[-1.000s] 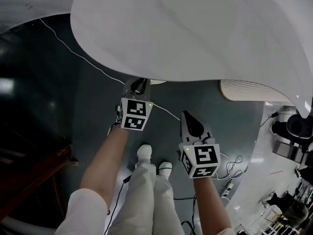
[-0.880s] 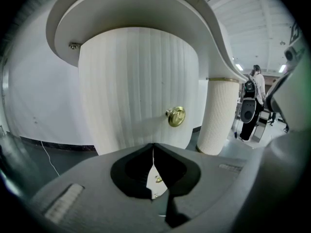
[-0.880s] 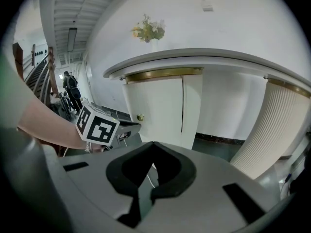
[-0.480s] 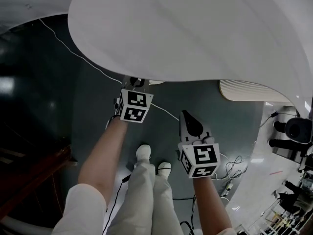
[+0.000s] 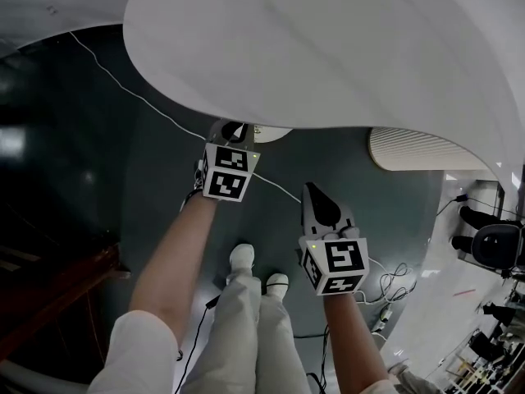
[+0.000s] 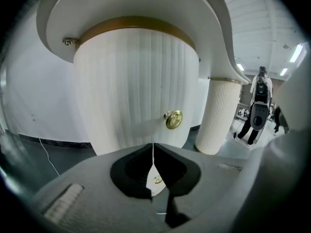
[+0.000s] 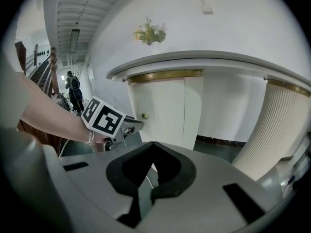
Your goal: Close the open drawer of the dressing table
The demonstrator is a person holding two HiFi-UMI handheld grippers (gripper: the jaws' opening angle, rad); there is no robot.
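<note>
Near: left claw [image 6: 153, 147], jaws together, nothing between; right claw [image 7: 153, 143] likewise closed and empty, lower right of the head view.

Just beyond the left tips, centre of the left gripper view: drawer [image 6: 138, 81], rounded fluted front, brass knob [image 6: 173, 119] right of centre. No contact seen yet.

Risk: closed tips skid off the curved fluting, or an off-centre shove racks the drawer in its runners. Striking the knob would deflect the push.

Head view: worktop [image 5: 328, 48] hides the front almost wholly; how far out it stands I cannot tell. Right gripper view alone shows the left claw alongside the front, near the knob.
</note>
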